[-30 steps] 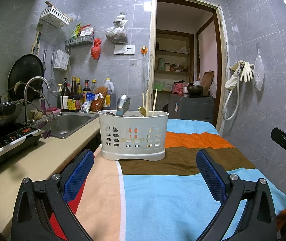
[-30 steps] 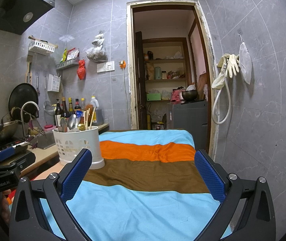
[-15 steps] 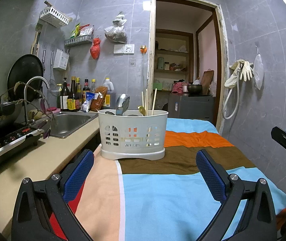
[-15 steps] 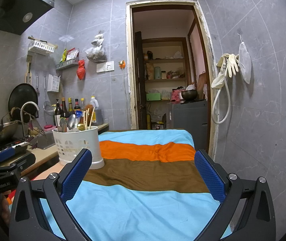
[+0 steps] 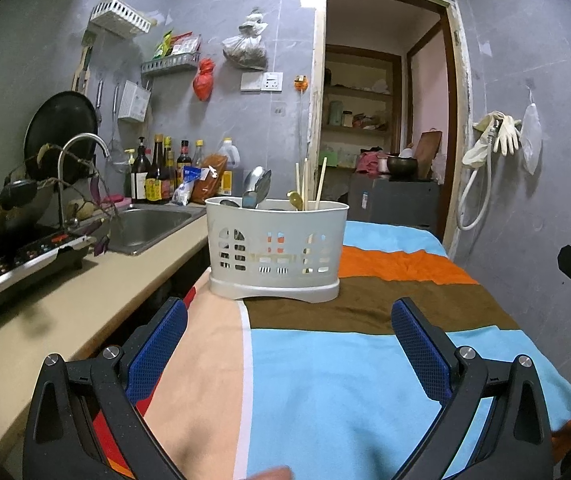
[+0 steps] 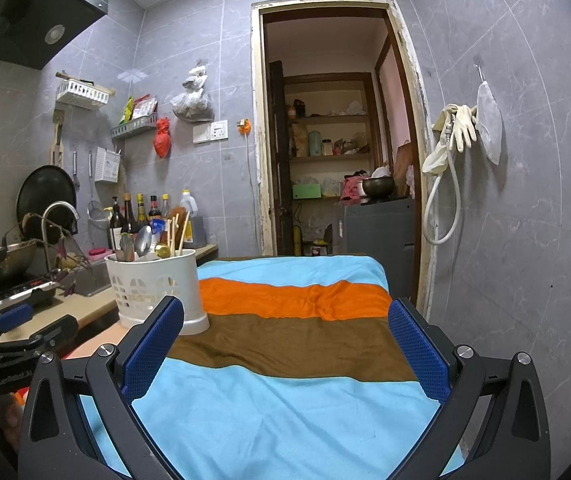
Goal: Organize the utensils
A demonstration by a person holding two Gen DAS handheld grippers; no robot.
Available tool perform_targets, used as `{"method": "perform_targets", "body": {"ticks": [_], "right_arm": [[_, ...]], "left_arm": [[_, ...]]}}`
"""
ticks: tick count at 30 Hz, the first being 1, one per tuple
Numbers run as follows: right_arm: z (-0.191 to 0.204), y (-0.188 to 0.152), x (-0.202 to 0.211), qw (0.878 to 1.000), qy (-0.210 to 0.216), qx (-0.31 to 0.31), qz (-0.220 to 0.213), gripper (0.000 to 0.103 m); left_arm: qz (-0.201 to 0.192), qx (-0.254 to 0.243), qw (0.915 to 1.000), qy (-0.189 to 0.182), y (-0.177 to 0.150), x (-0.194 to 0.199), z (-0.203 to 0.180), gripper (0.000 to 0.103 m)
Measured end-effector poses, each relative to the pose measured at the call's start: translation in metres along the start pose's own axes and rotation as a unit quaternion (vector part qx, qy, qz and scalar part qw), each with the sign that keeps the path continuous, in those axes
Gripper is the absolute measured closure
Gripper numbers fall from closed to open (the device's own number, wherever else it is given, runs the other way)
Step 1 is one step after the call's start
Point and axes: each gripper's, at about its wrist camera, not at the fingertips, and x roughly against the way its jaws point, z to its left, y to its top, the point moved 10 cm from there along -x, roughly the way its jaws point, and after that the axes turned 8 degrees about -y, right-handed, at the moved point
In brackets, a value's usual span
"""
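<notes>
White utensil caddy [image 5: 277,252] at 12 o'clock on the striped cloth [image 5: 325,380], holding spoons [image 5: 256,190] and chopsticks [image 5: 309,184] (all upright). Left gripper [image 5: 287,344] and right gripper [image 6: 285,344]: jaws spread wide, gripping nothing, well short of the caddy.

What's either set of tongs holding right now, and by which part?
Nothing. Left tongs and right tongs are both open and empty above the striped cloth.

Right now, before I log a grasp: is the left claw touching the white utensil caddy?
Apart. The left wrist view shows the open left claw short of the white utensil caddy, with striped cloth visible between them.
</notes>
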Motion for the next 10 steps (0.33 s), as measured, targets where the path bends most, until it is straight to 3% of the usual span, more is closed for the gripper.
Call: {"method": "perform_targets", "body": {"ticks": [10], "right_arm": [[0.0007,-0.0001,0.0003,1.0,0.0,0.0,0.001,0.0]], "left_arm": [[-0.001,-0.002,1.0,0.006,0.0017,0.0021,0.001,0.003]]}}
